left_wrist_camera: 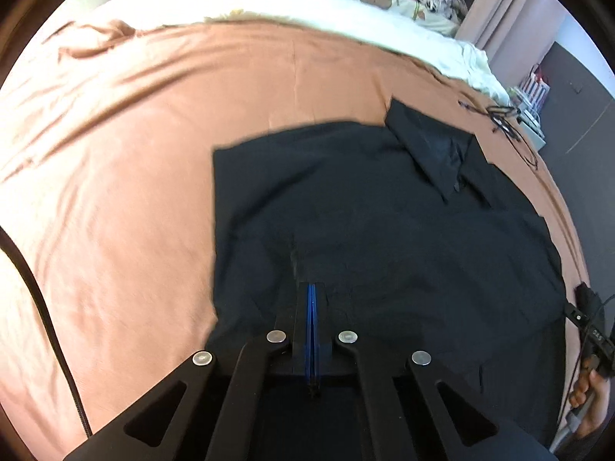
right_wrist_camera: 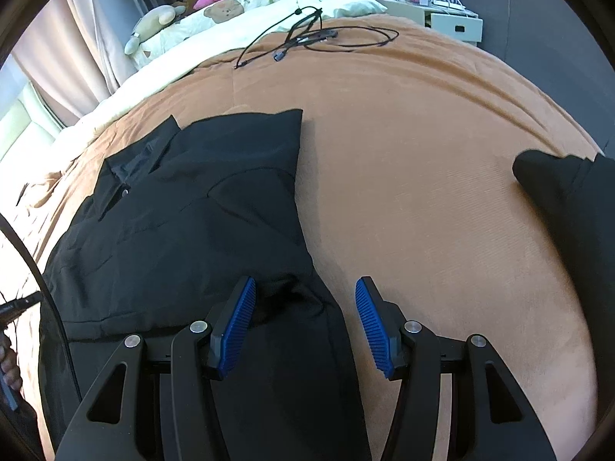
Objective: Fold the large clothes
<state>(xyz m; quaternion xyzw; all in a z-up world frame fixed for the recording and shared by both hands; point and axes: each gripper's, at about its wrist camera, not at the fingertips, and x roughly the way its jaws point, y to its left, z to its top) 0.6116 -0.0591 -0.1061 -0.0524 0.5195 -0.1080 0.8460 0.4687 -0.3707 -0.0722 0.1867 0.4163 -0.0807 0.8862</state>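
Note:
A black collared shirt (left_wrist_camera: 365, 223) lies partly folded on an orange-brown bedspread (left_wrist_camera: 115, 153). Its collar (left_wrist_camera: 430, 153) points to the far right in the left wrist view. My left gripper (left_wrist_camera: 312, 288) is shut, its blue pads pressed together over the shirt's near part; whether cloth is pinched between them I cannot tell. In the right wrist view the shirt (right_wrist_camera: 184, 207) lies left of centre. My right gripper (right_wrist_camera: 305, 288) is open, with the shirt's near right edge between its blue pads (right_wrist_camera: 238, 322). A black sleeve end (right_wrist_camera: 546, 176) lies at the far right.
Black cables (right_wrist_camera: 307, 38) lie on the bedspread (right_wrist_camera: 423, 153) beyond the shirt. A white quilt and patterned pillows (right_wrist_camera: 230, 7) are at the head of the bed. A white bedside unit (right_wrist_camera: 453, 19) stands at the far right. Curtains hang behind.

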